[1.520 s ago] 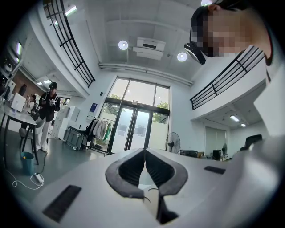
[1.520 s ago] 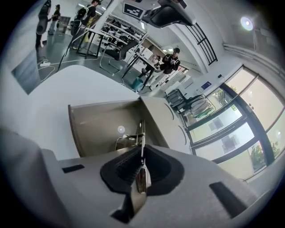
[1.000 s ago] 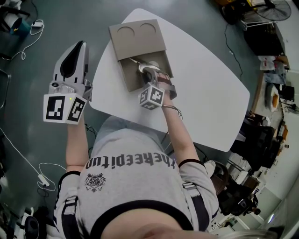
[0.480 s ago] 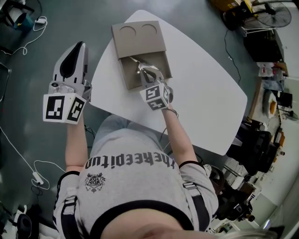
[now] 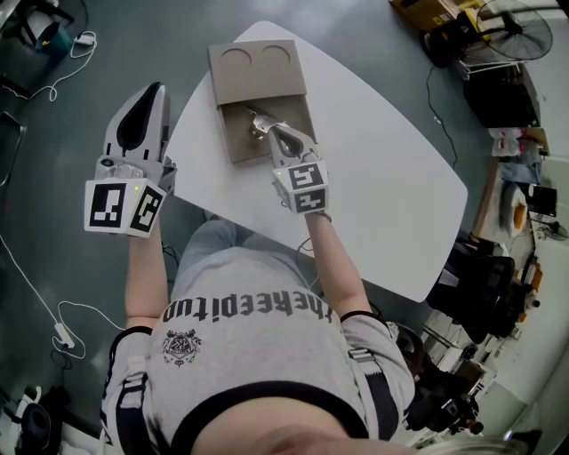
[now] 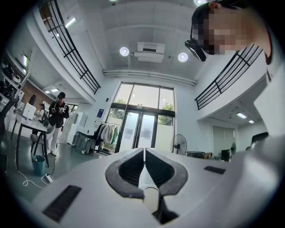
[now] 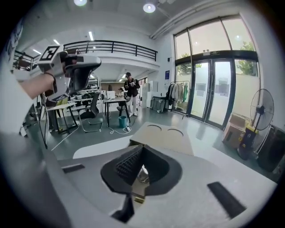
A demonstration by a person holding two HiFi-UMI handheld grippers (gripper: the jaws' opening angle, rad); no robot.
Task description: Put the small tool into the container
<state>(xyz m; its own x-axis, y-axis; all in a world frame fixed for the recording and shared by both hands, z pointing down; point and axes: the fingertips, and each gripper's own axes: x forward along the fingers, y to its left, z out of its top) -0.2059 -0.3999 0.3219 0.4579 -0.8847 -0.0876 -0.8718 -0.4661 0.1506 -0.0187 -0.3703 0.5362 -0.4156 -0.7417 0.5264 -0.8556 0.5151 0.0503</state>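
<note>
A brown cardboard container (image 5: 242, 142) lies open on the white table (image 5: 382, 169), its flap with two round cut-outs (image 5: 258, 64) at the far end. The small shiny metal tool (image 5: 258, 124) rests inside it. My right gripper (image 5: 275, 132) hovers over the container's near right part; its jaws have just been closing and now stand shut with nothing between them. In the right gripper view the tool (image 7: 142, 174) glints below the shut jaws (image 7: 142, 149). My left gripper (image 5: 153, 87) is held off the table's left side, shut and empty, with its jaws (image 6: 144, 151) pointing level into the room.
The table's curved left edge (image 5: 182, 151) runs between the two grippers. A floor fan (image 5: 516, 18) and boxes stand far right, cables (image 5: 53, 62) trail on the floor at left. People stand at desks (image 7: 127, 95) far off.
My right gripper has risen out of the container, rolled and shut its jaws, leaving the tool lying in the container. The left gripper has drifted slightly.
</note>
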